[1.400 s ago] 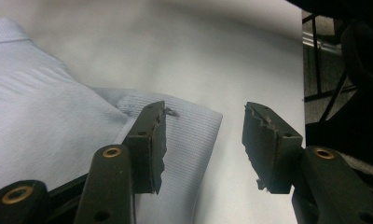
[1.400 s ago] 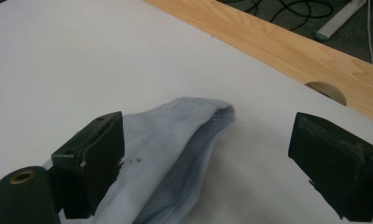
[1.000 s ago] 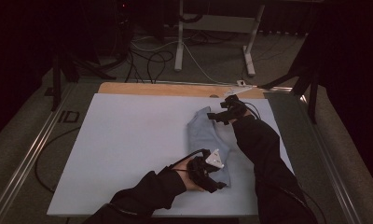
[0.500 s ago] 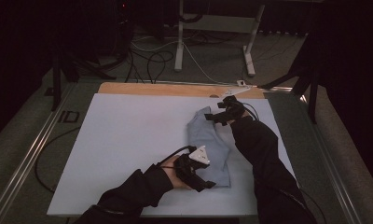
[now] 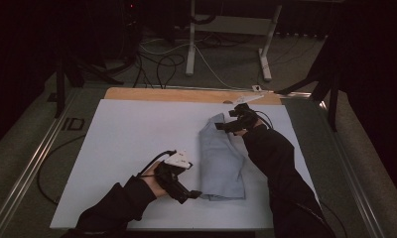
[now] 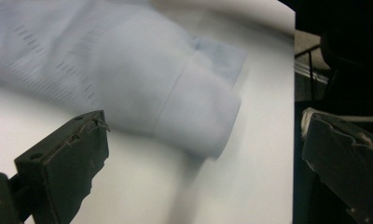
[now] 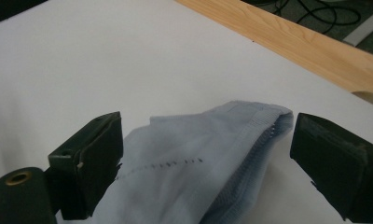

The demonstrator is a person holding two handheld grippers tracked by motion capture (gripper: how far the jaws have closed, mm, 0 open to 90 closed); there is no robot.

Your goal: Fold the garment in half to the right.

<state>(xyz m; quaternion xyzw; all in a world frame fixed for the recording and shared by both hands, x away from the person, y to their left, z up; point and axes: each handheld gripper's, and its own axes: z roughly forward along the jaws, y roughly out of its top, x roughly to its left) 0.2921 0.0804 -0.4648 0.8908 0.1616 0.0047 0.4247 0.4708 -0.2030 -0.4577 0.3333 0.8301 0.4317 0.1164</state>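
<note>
Beside cloth (image 5: 220,158), open left claw (image 5: 186,191)

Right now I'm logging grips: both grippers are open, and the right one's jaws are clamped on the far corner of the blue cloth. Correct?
Not clamped. The right gripper view shows the right gripper with its jaws spread wide either side of the blue cloth, not closed on it. The left gripper is open too, as you said.

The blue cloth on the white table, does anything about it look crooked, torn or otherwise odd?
Nothing looks torn or stained. The blue cloth is folded into a long strip, but loosely: its far end is bunched and lifted rather than flat. Both grippers, left and right, have their jaws open at the cloth's two ends.
</note>
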